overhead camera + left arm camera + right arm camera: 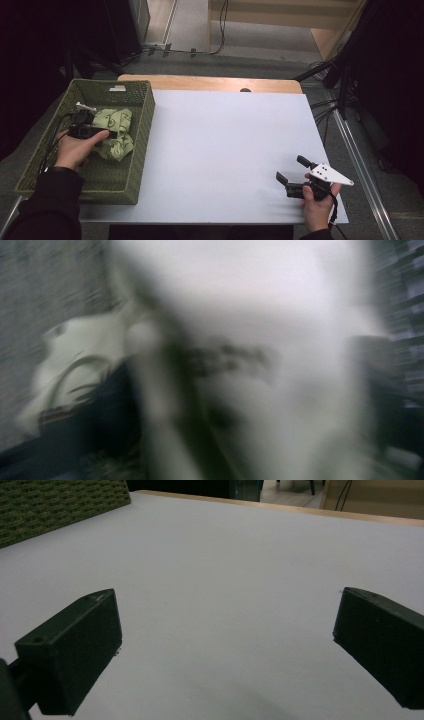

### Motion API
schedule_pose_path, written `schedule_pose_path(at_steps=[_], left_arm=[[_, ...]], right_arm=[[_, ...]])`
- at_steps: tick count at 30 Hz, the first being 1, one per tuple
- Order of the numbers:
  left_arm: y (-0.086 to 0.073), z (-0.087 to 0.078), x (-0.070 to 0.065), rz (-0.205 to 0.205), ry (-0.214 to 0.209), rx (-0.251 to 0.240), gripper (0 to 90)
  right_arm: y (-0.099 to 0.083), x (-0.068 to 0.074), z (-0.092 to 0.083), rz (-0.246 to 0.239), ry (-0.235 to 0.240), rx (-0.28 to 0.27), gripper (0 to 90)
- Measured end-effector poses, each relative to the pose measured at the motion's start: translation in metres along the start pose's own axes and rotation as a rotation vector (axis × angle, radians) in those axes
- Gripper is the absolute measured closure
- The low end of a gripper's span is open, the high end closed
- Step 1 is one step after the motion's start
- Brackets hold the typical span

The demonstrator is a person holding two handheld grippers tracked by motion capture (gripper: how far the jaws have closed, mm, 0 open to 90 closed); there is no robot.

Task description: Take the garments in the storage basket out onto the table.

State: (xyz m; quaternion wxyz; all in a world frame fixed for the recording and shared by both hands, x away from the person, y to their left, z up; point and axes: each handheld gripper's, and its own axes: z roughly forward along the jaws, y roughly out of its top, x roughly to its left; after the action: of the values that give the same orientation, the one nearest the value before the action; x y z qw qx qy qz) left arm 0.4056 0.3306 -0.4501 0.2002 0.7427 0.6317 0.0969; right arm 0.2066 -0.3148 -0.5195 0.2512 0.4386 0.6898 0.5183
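white table (220,150) (wooden edge), cables (220,30)

Basket (137,145): olive green, woven. Cloth (116,132) inside: pale green, darker line print. Table sheet (225,150): white; wood edge tan. Left gripper (87,125), right gripper (292,175): black, the right with a white plate.

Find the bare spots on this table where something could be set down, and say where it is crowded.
The white tabletop is bare from the green basket across to the right claw, and from there back to the wooden far edge. Inside the basket it is crowded: the green cloth and the left claw fill its far half; its near floor looks free.
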Motion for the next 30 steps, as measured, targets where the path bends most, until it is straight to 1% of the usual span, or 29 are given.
schedule_pose_path(at_steps=[1,2,3,4,5,7,9,12,13,15,17,19,20,21,22,23,24,25,26,27,28,29,30], left_arm=[[0.000,0.002,0.000,0.003,0.027,0.016,0.0],[0.000,0.003,0.002,-0.016,0.048,0.031,0.0],[0.000,0.003,0.002,-0.016,0.048,0.031,0.0],[0.002,0.006,0.004,-0.031,0.054,0.038,0.0],[0.002,0.006,0.004,-0.031,0.054,0.038,0.0],[0.003,0.012,0.005,-0.054,0.029,0.049,0.0],[0.004,0.018,0.006,-0.081,-0.010,0.065,0.0],[0.004,0.019,0.006,-0.073,-0.014,0.067,0.0],[0.003,0.019,0.005,-0.061,-0.013,0.067,0.0],[0.003,0.019,0.003,-0.047,-0.012,0.082,0.0],[0.002,0.020,-0.001,-0.016,-0.027,0.101,0.3],[0.002,0.019,-0.003,0.006,-0.011,0.107,6.0],[0.002,0.017,-0.003,0.017,-0.011,0.108,6.0],[0.002,0.015,-0.003,0.034,-0.012,0.104,10.1],[0.002,0.014,-0.004,0.045,-0.023,0.101,15.4],[0.002,0.012,-0.006,0.055,-0.066,0.090,25.3],[0.001,0.011,-0.009,0.083,-0.074,0.083,34.8],[0.001,0.009,-0.010,0.102,-0.081,0.079,41.1],[0.001,0.007,-0.013,0.139,-0.064,0.069,45.5],[0.002,0.004,-0.015,0.154,-0.032,0.048,49.4],[0.002,0.000,-0.016,0.164,0.021,0.021,52.3],[0.003,-0.003,-0.017,0.172,0.090,-0.002,53.6],[0.003,-0.005,-0.018,0.176,0.130,-0.017,54.2]], right_arm=[[0.000,0.000,0.000,0.001,0.001,0.000,0.0],[0.000,0.000,0.000,0.000,0.001,0.000,0.0],[0.000,0.000,0.000,0.002,0.002,0.001,0.0],[0.000,0.000,0.000,0.001,0.001,0.002,0.0],[0.000,0.000,0.000,0.001,0.001,0.002,0.0],[0.000,0.001,0.000,0.000,0.000,0.003,0.0],[0.000,0.001,0.001,0.000,-0.001,0.005,0.0],[0.000,0.001,0.001,-0.006,0.000,0.005,0.0],[0.000,0.001,0.001,-0.006,0.000,0.006,0.0],[0.000,0.001,0.001,-0.008,-0.002,0.007,0.0],[0.000,0.002,0.001,-0.009,-0.003,0.009,0.0],[0.000,0.002,0.002,-0.010,-0.003,0.010,0.0],[0.000,0.002,0.002,-0.010,-0.003,0.010,0.0],[0.000,0.002,0.002,-0.010,-0.005,0.011,0.0],[0.000,0.002,0.002,-0.011,-0.003,0.010,0.0],[0.000,0.002,0.002,-0.011,-0.005,0.012,0.0],[0.000,0.002,0.002,-0.011,-0.003,0.010,0.0],[0.000,0.002,0.002,-0.012,-0.006,0.013,0.0],[0.000,0.002,0.002,-0.011,-0.004,0.012,0.0],[0.000,0.002,0.002,-0.012,-0.006,0.012,0.0],[0.000,0.002,0.002,-0.009,-0.004,0.011,0.0],[0.000,0.001,0.001,-0.009,-0.004,0.010,0.0],[0.000,0.001,0.001,-0.006,-0.003,0.007,0.0]])
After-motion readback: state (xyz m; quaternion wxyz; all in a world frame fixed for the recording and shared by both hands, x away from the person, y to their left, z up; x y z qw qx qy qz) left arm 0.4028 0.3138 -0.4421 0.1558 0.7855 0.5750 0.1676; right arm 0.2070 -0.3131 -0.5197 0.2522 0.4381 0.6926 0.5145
